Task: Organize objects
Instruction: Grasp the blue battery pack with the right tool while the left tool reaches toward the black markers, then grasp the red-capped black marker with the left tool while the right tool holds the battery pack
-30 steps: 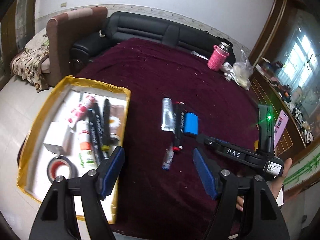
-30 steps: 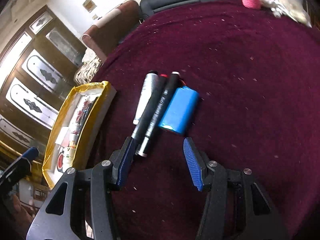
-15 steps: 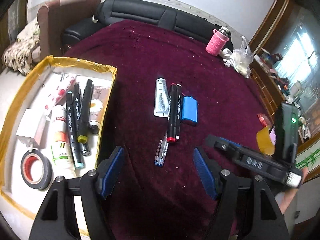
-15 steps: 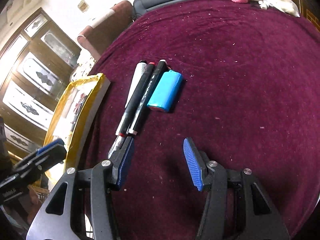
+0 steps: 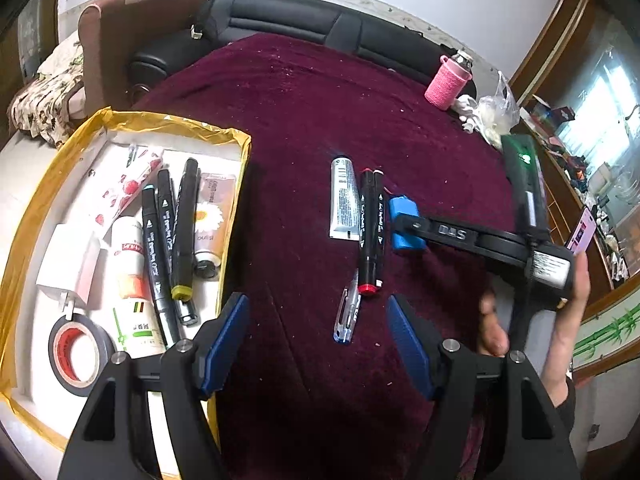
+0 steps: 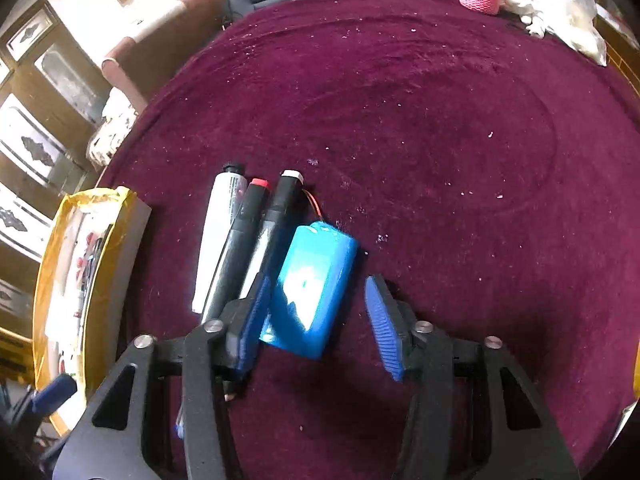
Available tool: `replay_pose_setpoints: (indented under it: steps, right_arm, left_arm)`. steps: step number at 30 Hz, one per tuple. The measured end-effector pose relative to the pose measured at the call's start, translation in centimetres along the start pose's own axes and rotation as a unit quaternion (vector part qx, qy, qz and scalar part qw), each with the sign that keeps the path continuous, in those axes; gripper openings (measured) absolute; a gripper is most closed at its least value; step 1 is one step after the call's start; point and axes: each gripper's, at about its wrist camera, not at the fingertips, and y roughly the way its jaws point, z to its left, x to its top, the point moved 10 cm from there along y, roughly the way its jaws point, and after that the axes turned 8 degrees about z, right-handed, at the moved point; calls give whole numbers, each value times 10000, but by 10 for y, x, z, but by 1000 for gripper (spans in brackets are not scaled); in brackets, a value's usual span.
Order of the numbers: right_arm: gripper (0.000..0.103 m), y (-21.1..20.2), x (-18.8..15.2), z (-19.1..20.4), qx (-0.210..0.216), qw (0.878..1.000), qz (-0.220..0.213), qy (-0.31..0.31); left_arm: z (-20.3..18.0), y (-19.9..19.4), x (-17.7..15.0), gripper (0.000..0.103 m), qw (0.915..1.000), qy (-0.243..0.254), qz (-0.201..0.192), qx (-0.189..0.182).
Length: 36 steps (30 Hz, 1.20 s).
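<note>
We see strong fisheye bending in both views, with dark corners. Daylight enters through the bright, washed-out window (image 5: pixel 612 92) at the right of the left wrist view. Glare whitens the glossy blue rectangular battery pack (image 6: pixel 310 288). The person's bare hand (image 5: pixel 560 320) is motion-blurred. The dark maroon velvet tablecloth (image 6: pixel 420 120) stays sharp and evenly lit.

We find a home living room: black leather sofa (image 5: pixel 320 28), brown armchair (image 5: pixel 132 36), glazed wooden cabinets (image 6: pixel 44 120), maroon-clothed table (image 5: pixel 340 120).
</note>
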Motion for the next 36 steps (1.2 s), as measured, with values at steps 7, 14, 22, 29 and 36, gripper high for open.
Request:
replay_pose_setpoints:
  steps: [7, 14, 22, 29, 36]
  right_arm:
    - [37, -1, 4, -9, -17, 9999, -123, -26]
    - [36, -10, 0, -31, -270, 9990, -364, 21]
    - [36, -13, -1, -43, -273, 9983, -468, 226]
    - [37, -13, -3, -41, -453, 9975, -514, 175]
    - [36, -12, -1, -42, -679, 9961, -546, 135]
  left_arm:
    - [-15, 14, 17, 71, 9997, 188, 109, 107]
    - [-49, 60, 38, 70, 9964, 668, 527, 56]
    - [-36, 105, 49, 36, 9950, 225, 977, 10]
    - [-42, 102, 38, 12, 9920, 703, 867, 585]
    - [-34, 57, 22, 12, 9977, 342, 560, 174]
